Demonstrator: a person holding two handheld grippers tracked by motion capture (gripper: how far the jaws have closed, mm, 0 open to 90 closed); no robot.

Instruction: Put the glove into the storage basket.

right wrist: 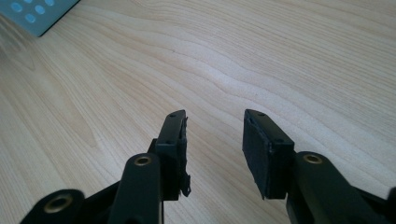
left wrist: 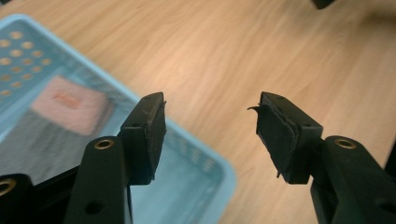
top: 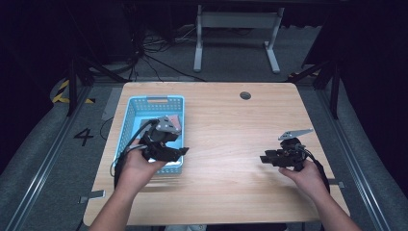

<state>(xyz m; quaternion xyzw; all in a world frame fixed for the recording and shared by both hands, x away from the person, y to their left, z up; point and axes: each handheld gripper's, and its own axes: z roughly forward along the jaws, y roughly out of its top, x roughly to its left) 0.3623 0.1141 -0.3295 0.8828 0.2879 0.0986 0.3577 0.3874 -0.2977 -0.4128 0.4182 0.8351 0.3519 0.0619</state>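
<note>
Both pairs of jaws stand spread with nothing between them. My left gripper [left wrist: 210, 135] hangs over the near right corner of the blue basket [left wrist: 219, 175], its two black pads apart and empty; in the high view I see that left gripper [top: 179, 151] held in my left hand [top: 137, 168] at the basket's [top: 126, 126] front end, pointing toward the middle of the tabletop [top: 226, 130]. Inside the basket, seen past my left jaw, lies a pink block [left wrist: 70, 109], flat on the basket floor, with a dark grey patch just beside it on the near side; I cannot tell what that patch is. In the high view a bit of the pink block [top: 174, 119] shows next to the grey plate on my gripper.

My right gripper [right wrist: 214, 149] hovers low over bare wood, jaws parted, holding nothing. From above, that right gripper [top: 264, 158] sits in my right hand [top: 308, 175] toward the right side of the tabletop, pointing left, well apart from the basket. A corner of the basket [right wrist: 39, 14] shows at the top left of the right gripper view.
</note>
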